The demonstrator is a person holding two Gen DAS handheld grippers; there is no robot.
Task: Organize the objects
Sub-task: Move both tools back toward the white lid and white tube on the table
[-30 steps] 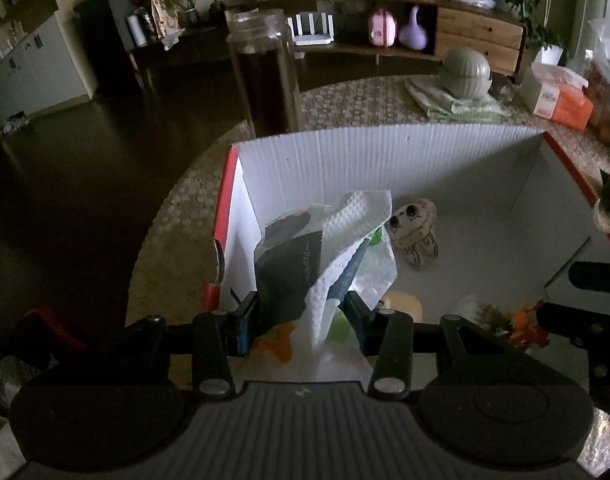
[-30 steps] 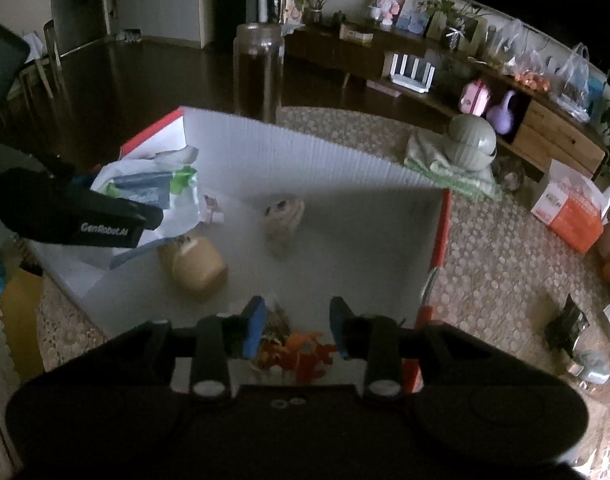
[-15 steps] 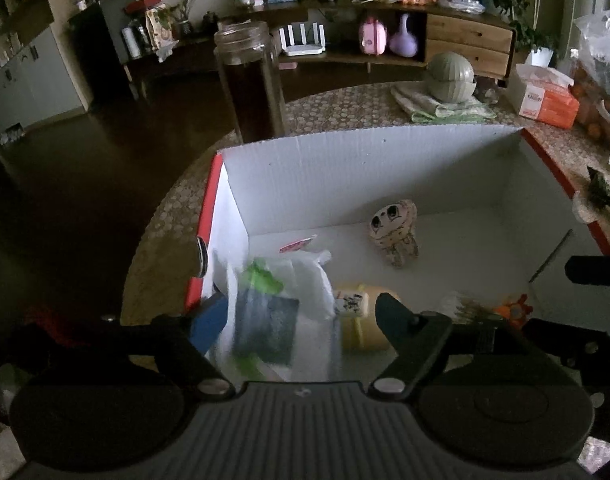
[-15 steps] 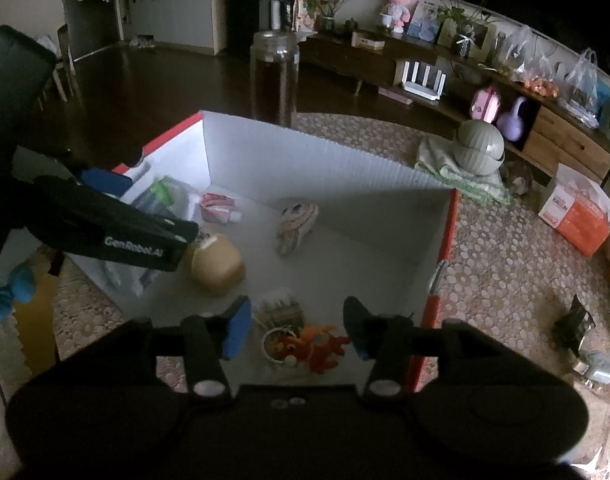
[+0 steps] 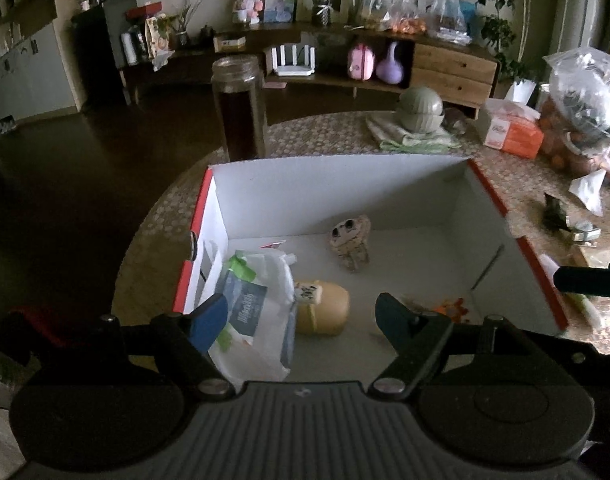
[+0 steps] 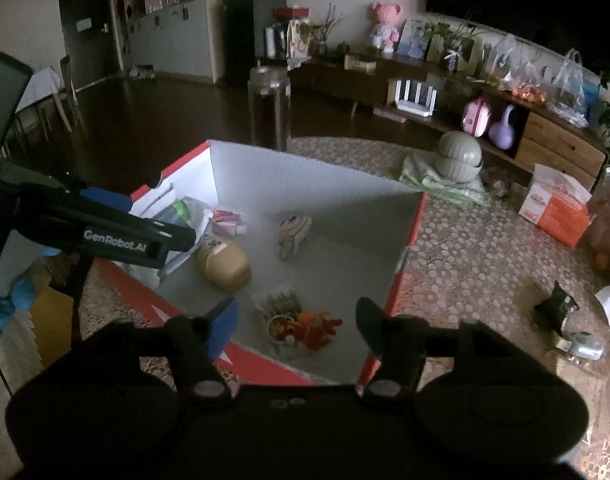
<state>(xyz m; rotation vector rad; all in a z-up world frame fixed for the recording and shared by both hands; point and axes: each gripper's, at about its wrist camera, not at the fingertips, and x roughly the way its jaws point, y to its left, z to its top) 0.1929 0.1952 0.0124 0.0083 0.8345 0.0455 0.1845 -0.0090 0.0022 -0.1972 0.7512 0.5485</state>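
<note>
White crinkled plastic packet with a dark label (image 5: 261, 312), lying in the near left corner of the red-edged white cardboard box (image 5: 345, 184) on the counter: light, limp, slippery; you would pinch a bunched fold. Left tool (image 5: 301, 316) stands wide, empty; right tool (image 6: 295, 322) is opening, empty, above an orange trinket (image 6: 313, 326).

Dim, underexposed room, fisheye bending and black vignette at edges, slight softness throughout.

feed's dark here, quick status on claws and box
Left claw open, empty. Right claw opening, empty. Wipes pack and orange toy lie in box. Nothing blocking.
</note>
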